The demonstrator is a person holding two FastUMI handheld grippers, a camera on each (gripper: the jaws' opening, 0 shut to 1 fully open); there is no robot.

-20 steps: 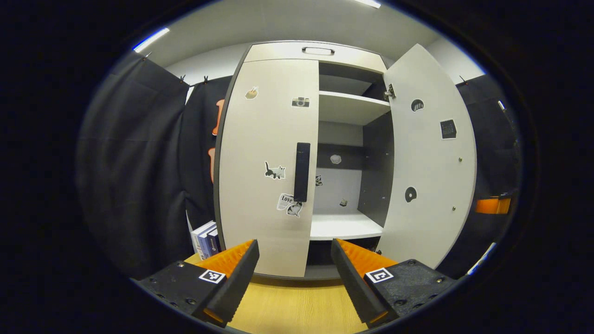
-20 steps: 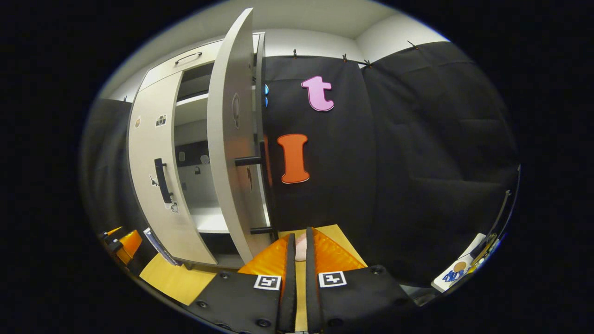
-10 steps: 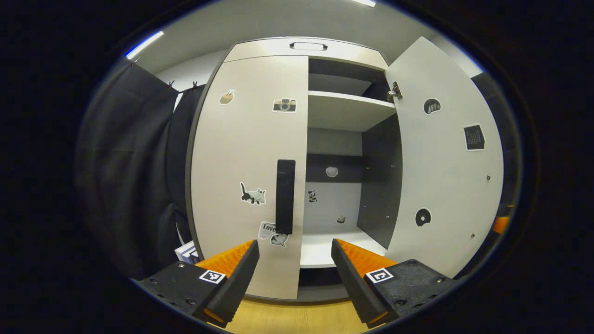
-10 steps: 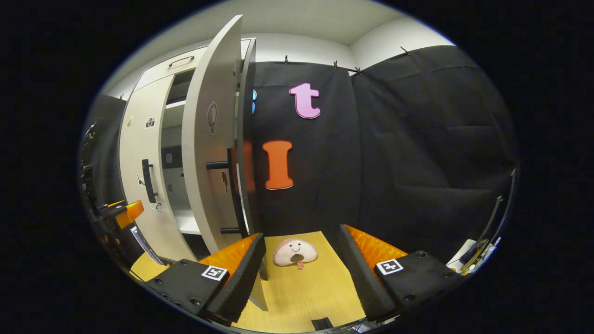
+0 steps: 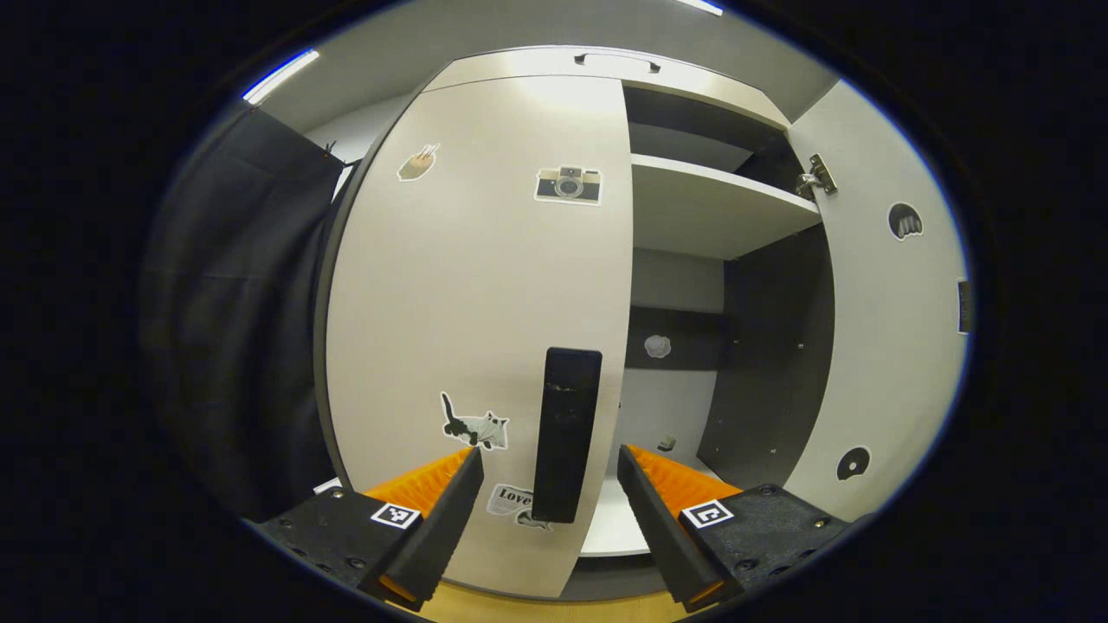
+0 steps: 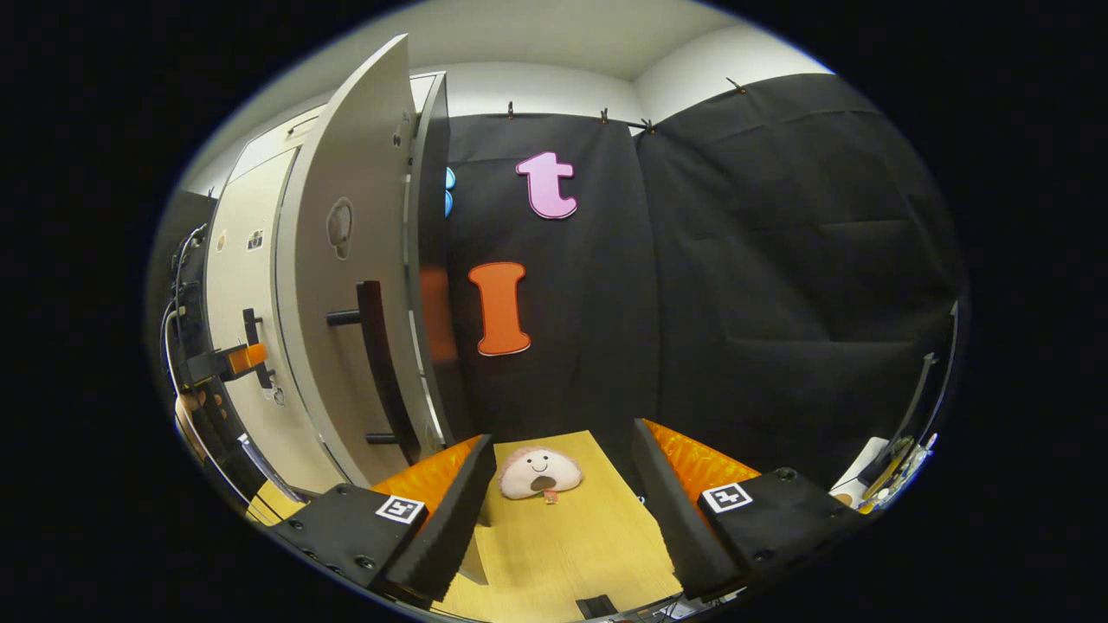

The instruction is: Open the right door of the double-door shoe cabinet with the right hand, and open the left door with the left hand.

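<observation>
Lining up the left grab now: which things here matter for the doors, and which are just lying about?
Job:
left door, shut
its handle
left gripper, open
right door, open
right gripper, open

Lying about:
plush toy
camera sticker
cat sticker

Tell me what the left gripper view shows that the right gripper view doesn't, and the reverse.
Left gripper view: the cabinet's inner shelf and a hinge, and the open left gripper framing the left door handle; contact unclear.
Right gripper view: the right door handle, and a plush toy on the wooden surface ahead of the open right gripper.
Both: the right door swung open, the left door shut.
</observation>
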